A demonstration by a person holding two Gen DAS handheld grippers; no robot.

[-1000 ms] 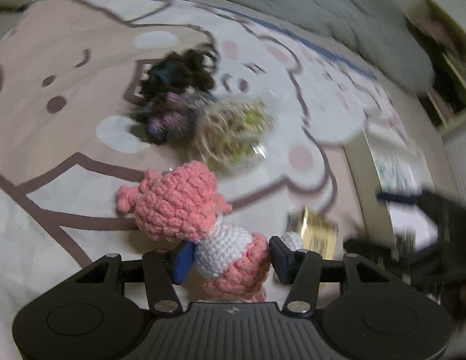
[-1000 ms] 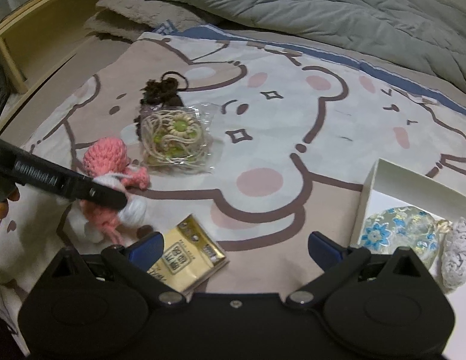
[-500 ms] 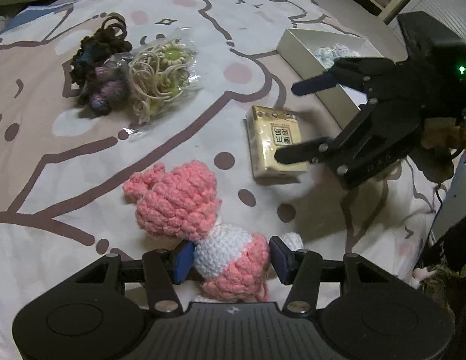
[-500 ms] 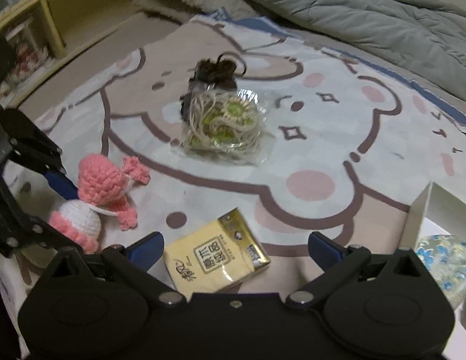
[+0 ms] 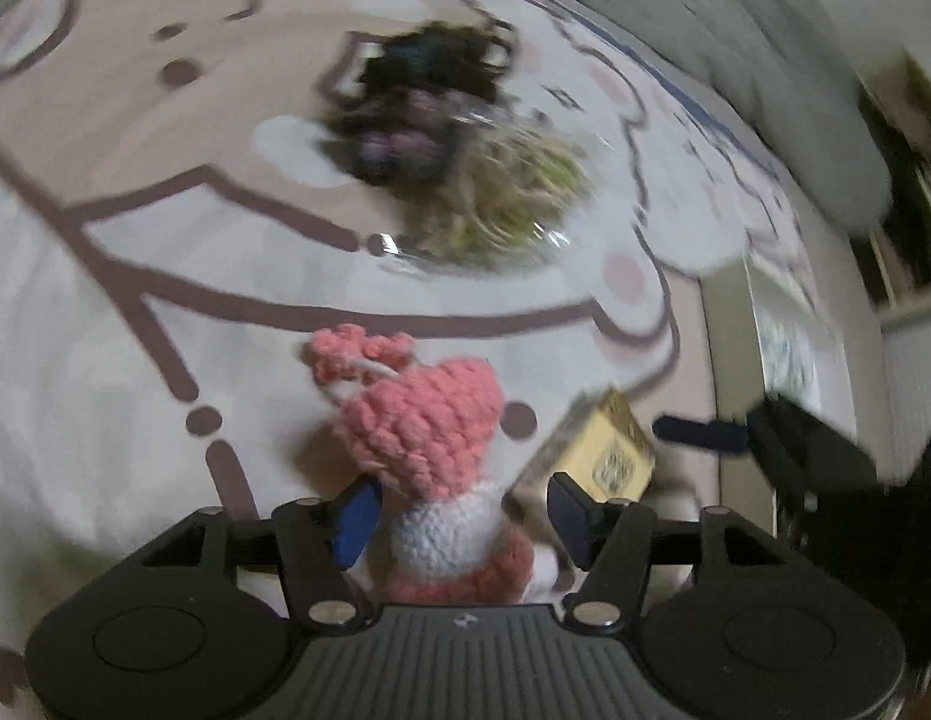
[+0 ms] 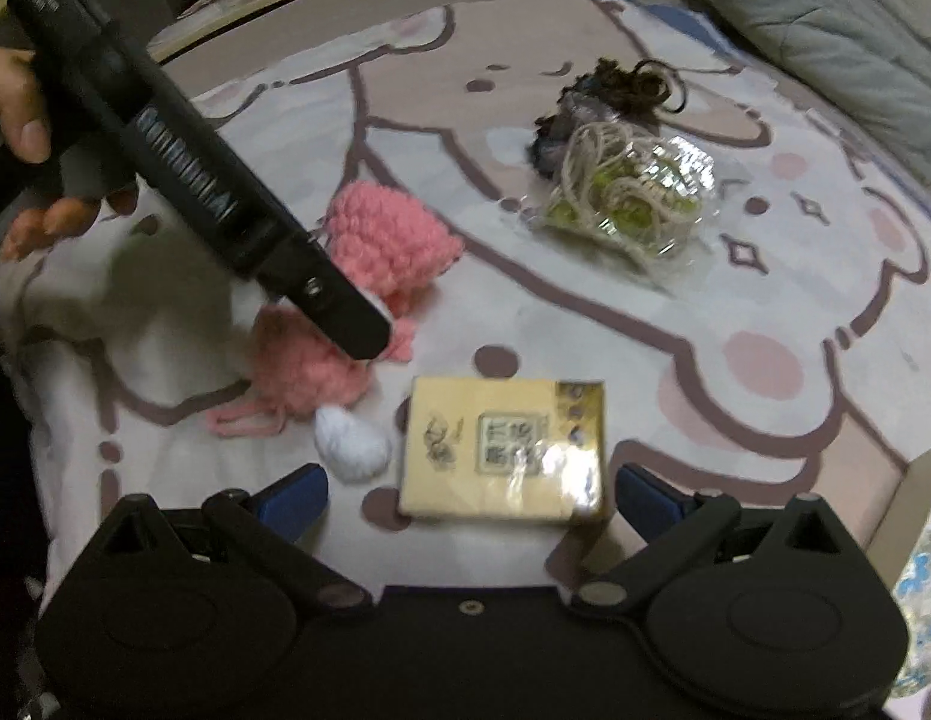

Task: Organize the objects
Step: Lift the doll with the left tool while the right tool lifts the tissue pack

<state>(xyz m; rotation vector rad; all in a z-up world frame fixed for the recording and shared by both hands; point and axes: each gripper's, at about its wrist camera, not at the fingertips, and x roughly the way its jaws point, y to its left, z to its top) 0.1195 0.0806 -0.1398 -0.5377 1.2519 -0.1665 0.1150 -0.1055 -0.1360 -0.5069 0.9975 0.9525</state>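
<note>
Crochet doll between left gripper jaws, unclamped

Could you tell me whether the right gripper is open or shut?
Open. The right gripper has its blue pads wide apart on either side of the yellow tissue packet, not pressing on it.

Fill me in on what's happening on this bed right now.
A person is tidying small items off a cartoon-print bedsheet with a handheld gripper in each hand. The left gripper straddles a pink and white crochet doll; its jaws have just been opening, and the pads now stand clear of the doll. The right gripper is open, closing in on a yellow tissue pack. A bagged cord bundle and dark hair ties lie untouched.
</note>
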